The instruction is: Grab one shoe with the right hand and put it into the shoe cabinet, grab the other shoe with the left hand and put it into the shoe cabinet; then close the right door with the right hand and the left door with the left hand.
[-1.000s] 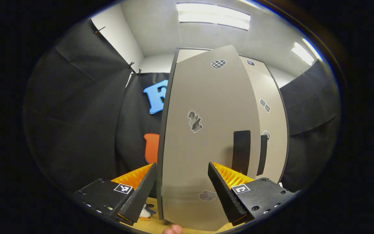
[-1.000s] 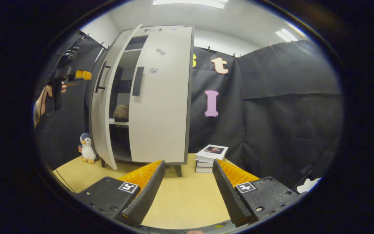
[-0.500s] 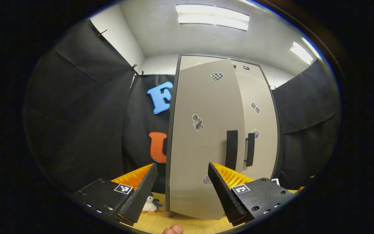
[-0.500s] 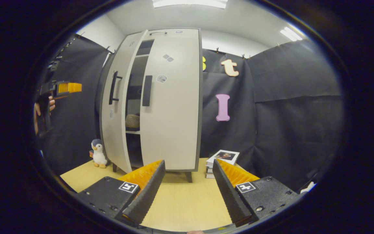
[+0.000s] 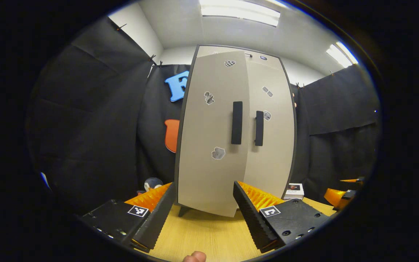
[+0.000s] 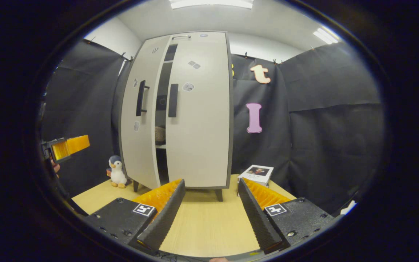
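Observation:
The pale shoe cabinet (image 5: 231, 72) stands on the wooden table. In the left gripper view its left door (image 5: 206, 145) and right door (image 5: 273, 145) look almost flush. The right gripper view shows the left door (image 6: 138, 145) still ajar by a narrow gap beside the shut right door (image 6: 198, 127). Through that gap part of a shoe (image 6: 160, 134) rests on a shelf. My left gripper (image 5: 204, 214) is open and empty, back from the doors and touching nothing; it also appears at the far left as the left gripper (image 6: 66, 147). My right gripper (image 6: 211, 214) is open and empty over the table.
A toy penguin (image 6: 116, 171) stands left of the cabinet. A stack of books (image 6: 258, 173) lies to its right. The wooden table (image 6: 202, 225) stretches in front of the cabinet. Black cloth walls close in behind and at both sides.
The left door has swung from well open to nearly shut. My left gripper has dropped and drawn back from it. The right gripper view has drifted back a little.

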{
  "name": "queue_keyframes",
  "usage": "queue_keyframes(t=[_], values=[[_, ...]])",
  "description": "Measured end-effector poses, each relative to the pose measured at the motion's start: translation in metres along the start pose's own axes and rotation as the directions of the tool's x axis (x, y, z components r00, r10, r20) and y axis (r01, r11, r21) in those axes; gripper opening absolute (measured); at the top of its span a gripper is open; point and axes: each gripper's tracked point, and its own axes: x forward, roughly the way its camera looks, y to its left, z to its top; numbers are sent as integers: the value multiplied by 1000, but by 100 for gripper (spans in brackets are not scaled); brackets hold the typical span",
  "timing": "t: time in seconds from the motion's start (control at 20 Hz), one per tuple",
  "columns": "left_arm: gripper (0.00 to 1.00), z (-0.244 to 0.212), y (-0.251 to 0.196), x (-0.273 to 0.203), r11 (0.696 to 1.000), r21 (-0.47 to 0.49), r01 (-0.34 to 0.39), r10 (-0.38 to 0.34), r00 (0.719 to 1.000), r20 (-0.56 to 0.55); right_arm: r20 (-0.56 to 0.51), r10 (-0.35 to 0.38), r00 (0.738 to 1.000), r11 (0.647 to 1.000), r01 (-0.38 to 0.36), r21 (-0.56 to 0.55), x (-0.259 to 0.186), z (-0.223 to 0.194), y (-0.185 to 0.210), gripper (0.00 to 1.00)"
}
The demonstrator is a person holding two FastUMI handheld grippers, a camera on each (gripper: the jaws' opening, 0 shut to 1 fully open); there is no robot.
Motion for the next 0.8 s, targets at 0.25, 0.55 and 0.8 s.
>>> queue_keyframes(t=[0.25, 0.55, 0.8], values=[[95, -26, -6, -16, 999, -37, 0, -2, 999, -39, -8, 2, 1000, 1000, -2, 7, -3, -4, 3, 95], [95, -53, -4, -22, 999, 23, -23, 24, 997, -69, -42, 10, 999, 1000, -10, 4, -5, -20, 9, 95], [95, -61, -9, -26, 1000, -17, -13, 12, 995, -97, -53, 10, 999, 1000, -10, -7, -8, -30, 9, 95]])
